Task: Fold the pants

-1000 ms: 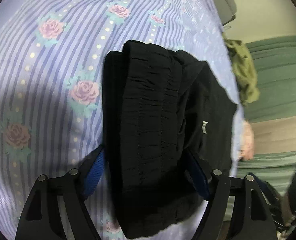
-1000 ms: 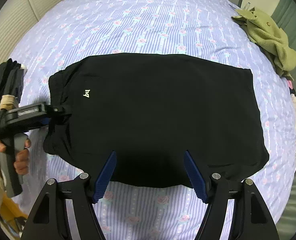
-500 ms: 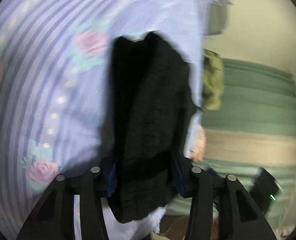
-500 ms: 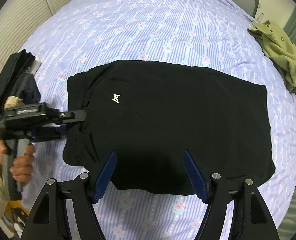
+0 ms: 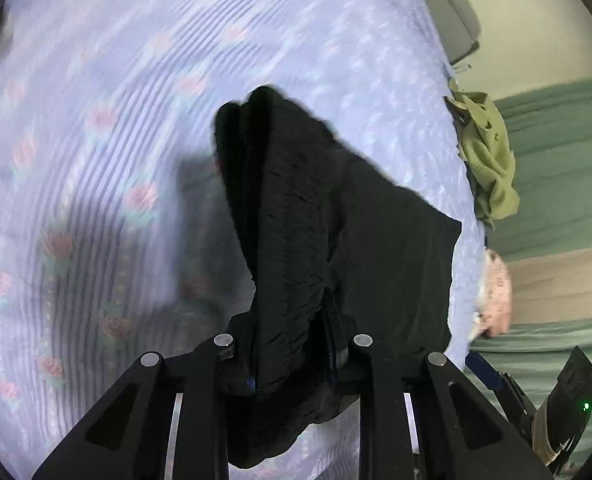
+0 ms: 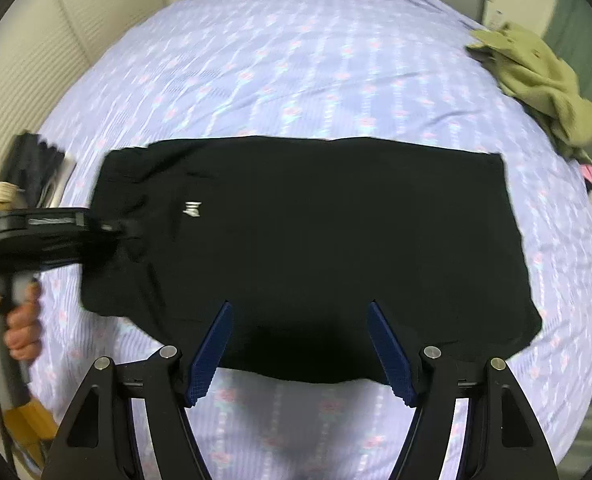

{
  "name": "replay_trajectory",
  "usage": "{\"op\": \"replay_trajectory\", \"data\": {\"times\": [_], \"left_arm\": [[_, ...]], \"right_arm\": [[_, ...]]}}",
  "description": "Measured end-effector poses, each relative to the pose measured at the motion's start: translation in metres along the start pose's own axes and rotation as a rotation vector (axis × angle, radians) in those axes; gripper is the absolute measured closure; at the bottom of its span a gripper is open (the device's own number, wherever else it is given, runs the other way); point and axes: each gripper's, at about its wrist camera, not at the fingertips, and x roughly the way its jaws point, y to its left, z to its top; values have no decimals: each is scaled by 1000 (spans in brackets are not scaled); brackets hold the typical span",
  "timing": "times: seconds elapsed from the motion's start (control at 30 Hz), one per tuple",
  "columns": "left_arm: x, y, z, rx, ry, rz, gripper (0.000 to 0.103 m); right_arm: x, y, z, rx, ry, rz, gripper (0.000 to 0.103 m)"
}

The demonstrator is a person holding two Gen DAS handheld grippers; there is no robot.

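We pinch the stretchy top of the black pants (image 6: 316, 248) tight in our left gripper (image 5: 287, 344). Our right gripper (image 6: 302, 348) hangs wide open over their near edge, holding nothing. Next, we think, we fold that top across.

Black pants (image 6: 316, 248) with a small white logo (image 6: 192, 209); lilac striped, pink-rose bedsheet (image 6: 296, 60); olive-green cloth (image 6: 544, 80); blue pads (image 6: 211, 350).
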Motion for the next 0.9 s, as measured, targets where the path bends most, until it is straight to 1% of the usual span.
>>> {"op": "replay_trajectory", "data": {"times": [0.1, 0.13, 0.17, 0.23, 0.3, 0.33, 0.4, 0.47, 0.5, 0.6, 0.63, 0.7, 0.73, 0.8, 0.83, 0.87, 0.9], "left_arm": [[-15, -49, -3, 50, -70, 48, 80], [-17, -70, -6, 71, -86, 86, 80], [-17, -91, -7, 99, -102, 127, 80], [-10, -134, -10, 162, -123, 156, 80], [-3, -168, -14, 231, -132, 180, 80], [10, -196, -17, 270, -131, 195, 80], [27, -227, -20, 314, -114, 198, 80], [65, -267, -24, 368, -86, 203, 80], [76, -279, -25, 377, -76, 203, 80], [127, -322, -31, 414, -25, 219, 80], [152, -334, -32, 415, 5, 233, 80], [186, -343, -35, 410, 43, 263, 80], [201, -348, -37, 410, 59, 279, 79], [227, -356, -40, 417, 98, 323, 74], [236, -360, -43, 422, 112, 348, 66], [236, -364, -46, 427, 117, 352, 57], [238, -371, -50, 432, 116, 346, 51]], "right_arm": [[-9, -40, -3, 58, -23, -4, 33], [-12, -50, -4, 73, -31, -4, 33], [-17, -67, -6, 95, -44, -4, 33], [-26, -99, -11, 129, -71, -11, 33], [-35, -133, -16, 161, -93, -19, 33], [-38, -150, -18, 173, -100, -22, 33], [-42, -176, -24, 196, -111, -31, 33], [-44, -207, -32, 223, -118, -44, 33], [-43, -219, -36, 235, -120, -47, 33], [-43, -262, -53, 288, -122, -54, 33], [-42, -273, -55, 300, -120, -54, 33], [-38, -298, -66, 332, -117, -53, 33], [-37, -306, -68, 343, -113, -53, 33], [-32, -325, -76, 371, -103, -48, 33], [-29, -334, -80, 387, -91, -50, 33], [-27, -339, -81, 397, -84, -49, 33], [-26, -344, -83, 404, -80, -42, 33]]}}
